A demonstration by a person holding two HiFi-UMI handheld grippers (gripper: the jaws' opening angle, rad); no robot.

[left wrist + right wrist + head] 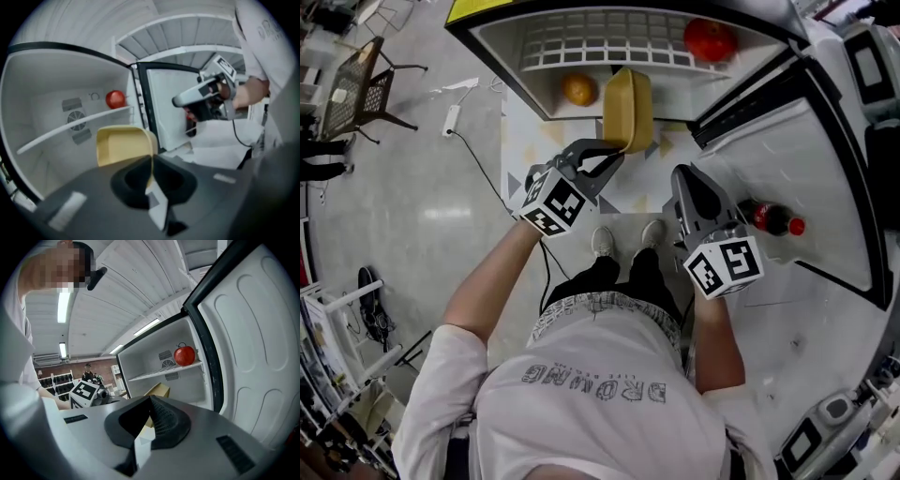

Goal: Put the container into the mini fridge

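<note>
A yellow plastic container (628, 110) hangs on edge just in front of the open mini fridge (517, 58). My left gripper (617, 150) is shut on its rim. In the left gripper view the container (123, 145) faces me with its hollow side, at the mouth of the lower compartment below the white shelf (70, 127), with my left gripper (151, 163) pinching its right edge. My right gripper (683, 175) is shut and holds nothing, to the right near the fridge door (787, 159). In the right gripper view the container (159, 390) shows just past my right gripper (150, 401).
A red round fruit (709, 39) lies on the upper wire shelf, and an orange (578, 89) sits in the lower compartment. A red-capped bottle (773, 218) rests in the door rack. A chair (358, 94) and a power strip (450, 119) are on the floor at left.
</note>
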